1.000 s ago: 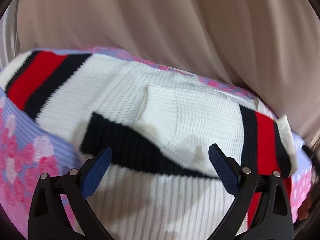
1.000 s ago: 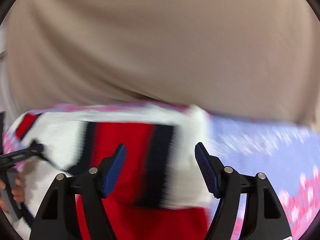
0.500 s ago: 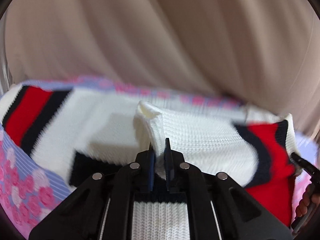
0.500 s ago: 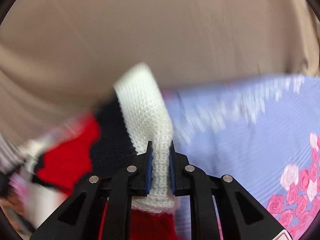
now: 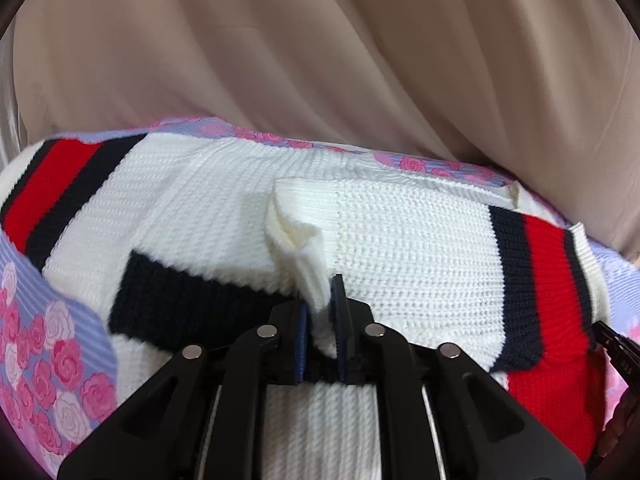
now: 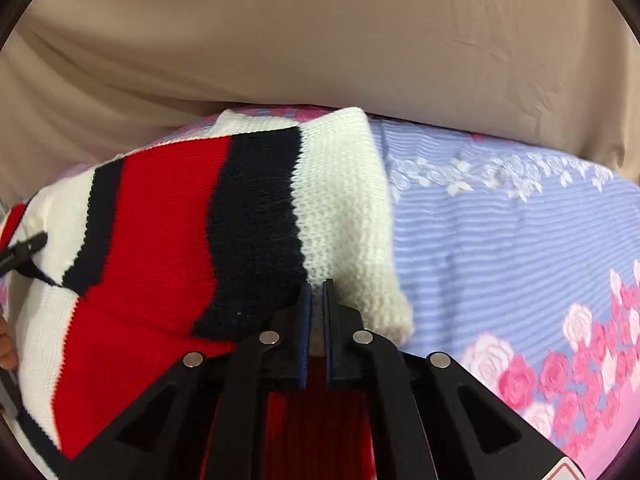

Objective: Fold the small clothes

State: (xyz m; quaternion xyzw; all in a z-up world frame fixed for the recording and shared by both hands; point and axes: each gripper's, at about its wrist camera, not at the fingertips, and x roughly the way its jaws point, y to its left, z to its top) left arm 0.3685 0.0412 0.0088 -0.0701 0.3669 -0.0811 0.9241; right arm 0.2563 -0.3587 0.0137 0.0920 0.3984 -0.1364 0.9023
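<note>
A white knitted sweater (image 5: pixel 224 200) with red and navy stripes lies spread on a lilac sheet (image 5: pixel 36 296) printed with pink roses, and a beige curtain (image 5: pixel 320 60) hangs along the far side.

In the left wrist view, the left tongs (image 5: pixel 320 320) are clenched on a raised pinch of white knit near the middle of the garment, with a navy band just to the left of the pinch. One striped sleeve end lies at the far left, and another lies folded over the body on the right. At the right edge of this view, part of the other black tool shows.

In the right wrist view, the right tongs (image 6: pixel 316 316) are clenched on the near edge of the sweater (image 6: pixel 168 232) where the navy stripe meets the white cuff. The cuff touches the sheet (image 6: pixel 500 248), which stretches away to the right.
</note>
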